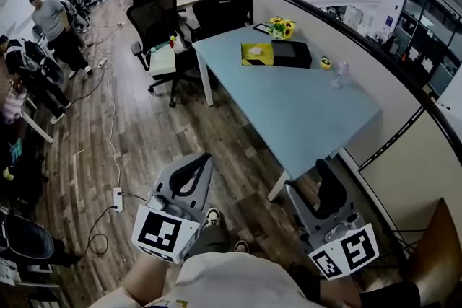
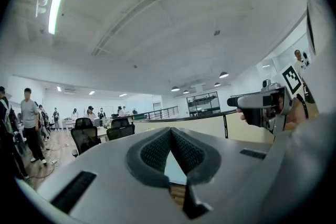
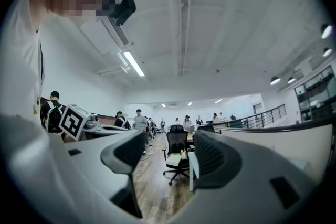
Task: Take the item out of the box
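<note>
A flat box (image 1: 278,53), one half yellow and one half black, lies at the far end of the light blue table (image 1: 303,115). Both grippers are held level and low near the person's body, well short of the table's near end. In the head view my left gripper (image 1: 204,159) is over the wooden floor, and in the left gripper view its jaws (image 2: 170,131) meet at the tips with nothing between them. My right gripper (image 1: 325,168) is beside the table's near corner. In the right gripper view its jaws (image 3: 169,157) stand apart and empty.
A pot of yellow flowers (image 1: 281,27), a yellow tape measure (image 1: 325,63) and a clear glass (image 1: 339,73) stand near the box. Black office chairs (image 1: 155,22) stand at the table's far left. A low partition wall (image 1: 375,76) runs along the right. Several people (image 1: 54,29) stand at the left; cables cross the floor.
</note>
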{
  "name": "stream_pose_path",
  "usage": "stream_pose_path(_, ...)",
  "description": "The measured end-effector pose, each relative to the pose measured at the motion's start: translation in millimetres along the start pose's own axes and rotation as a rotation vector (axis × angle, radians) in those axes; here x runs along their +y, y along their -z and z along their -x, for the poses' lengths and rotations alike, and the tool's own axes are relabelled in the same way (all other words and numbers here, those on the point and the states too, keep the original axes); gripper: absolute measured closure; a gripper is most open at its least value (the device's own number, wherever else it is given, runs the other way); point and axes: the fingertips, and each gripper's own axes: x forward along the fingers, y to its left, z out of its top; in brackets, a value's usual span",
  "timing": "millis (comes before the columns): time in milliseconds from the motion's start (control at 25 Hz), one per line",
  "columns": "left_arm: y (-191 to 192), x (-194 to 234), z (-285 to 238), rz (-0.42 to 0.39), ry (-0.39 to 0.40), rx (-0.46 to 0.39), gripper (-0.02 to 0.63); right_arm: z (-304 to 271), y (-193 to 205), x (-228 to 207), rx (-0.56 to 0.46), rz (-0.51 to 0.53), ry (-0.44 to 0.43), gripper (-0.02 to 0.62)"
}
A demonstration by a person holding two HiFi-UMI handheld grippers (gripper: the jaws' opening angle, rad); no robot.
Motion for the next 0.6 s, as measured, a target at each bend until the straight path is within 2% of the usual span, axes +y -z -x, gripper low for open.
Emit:
stream_pose_path(440, 19.0, 50.5, -45.9, -0.012, 0.018, 0.020, 0.603, -71.6, 21.5, -17.4, 0.032, -0.009, -0.009, 0.313)
stream_pose_path(600, 21.9, 80.9, -73.3, 0.013, 0.028, 0.014, 0.603, -112.4, 29.6, -29.3, 0.058, -0.006, -0.002, 0.313)
